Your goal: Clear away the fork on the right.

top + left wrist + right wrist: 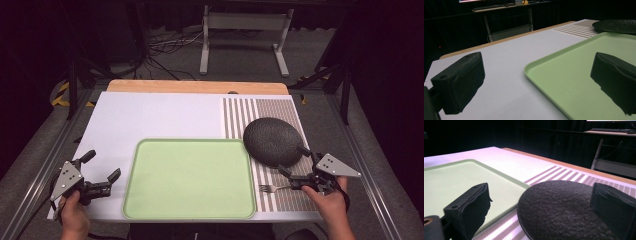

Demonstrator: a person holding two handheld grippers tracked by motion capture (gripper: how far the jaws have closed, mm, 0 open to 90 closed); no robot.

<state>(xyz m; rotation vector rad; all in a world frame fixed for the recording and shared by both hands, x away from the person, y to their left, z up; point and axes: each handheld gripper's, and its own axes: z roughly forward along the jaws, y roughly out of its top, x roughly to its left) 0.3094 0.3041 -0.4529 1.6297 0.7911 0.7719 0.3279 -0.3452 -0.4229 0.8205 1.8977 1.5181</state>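
While the right gripper (295, 162) sits with jaws spread, the black plate (273, 141) lies just ahead between their tips, on the striped mat (280, 195) overlapping the green tray (190, 210). Left gripper (102, 164) spread, empty, beside the tray's left edge.

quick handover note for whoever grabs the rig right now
Left tongs: open, holding nothing, at the tray's left edge.
Right tongs: open, holding nothing, at the near edge of the black plate.
Plate sits on the striped mat, just right of the tray. Fork lies on the mat below it.
Done: nothing on the tray yet.
Left: probably plate and fork onto the tray.
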